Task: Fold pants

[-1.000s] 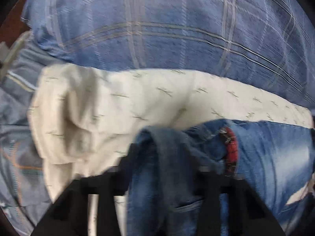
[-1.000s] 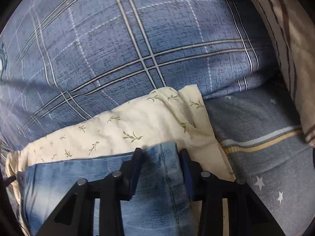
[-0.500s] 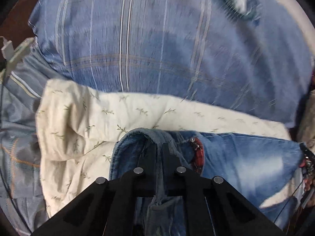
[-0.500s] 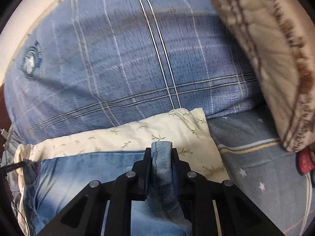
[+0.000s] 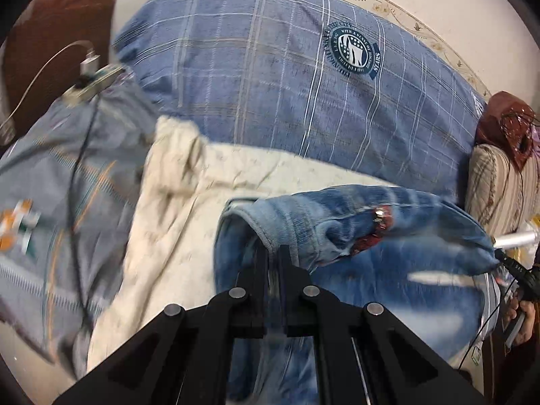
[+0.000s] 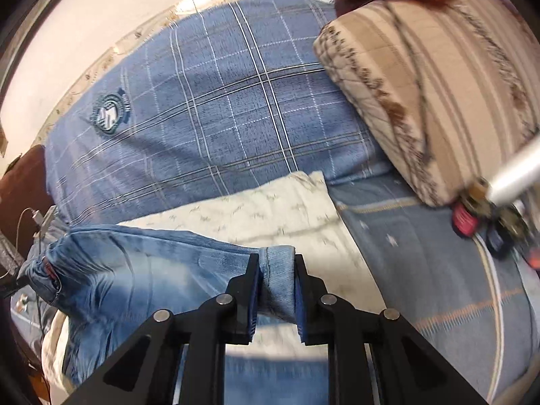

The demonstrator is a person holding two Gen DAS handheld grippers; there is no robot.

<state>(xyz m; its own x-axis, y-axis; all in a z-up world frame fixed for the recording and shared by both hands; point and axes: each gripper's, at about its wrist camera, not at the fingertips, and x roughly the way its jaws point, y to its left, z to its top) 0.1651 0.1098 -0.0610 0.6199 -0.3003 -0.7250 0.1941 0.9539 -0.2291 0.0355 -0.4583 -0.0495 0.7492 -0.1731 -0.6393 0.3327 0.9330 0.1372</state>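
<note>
The blue denim pants (image 5: pixel 388 263) hang lifted above a cream sprigged cloth (image 5: pixel 189 209) on the bed. My left gripper (image 5: pixel 274 253) is shut on the pants' edge near a red patch (image 5: pixel 378 226). In the right wrist view my right gripper (image 6: pixel 277 263) is shut on a folded denim hem (image 6: pixel 276 283). The pants (image 6: pixel 135 270) stretch away to its left, held taut between both grippers. The cream cloth (image 6: pixel 270 209) shows beneath.
A big blue plaid pillow (image 5: pixel 287 77) with a round badge lies behind. A beige striped cushion (image 6: pixel 438 84) sits to the right. A cable and plug (image 5: pixel 87 64) lie at the left on the grey-blue sheet (image 5: pixel 50 168). A silver rod (image 6: pixel 513 175) crosses the right edge.
Both grippers have closed on the pants and lifted them up and back off the cream cloth. More of the pillow and the wall now shows.
</note>
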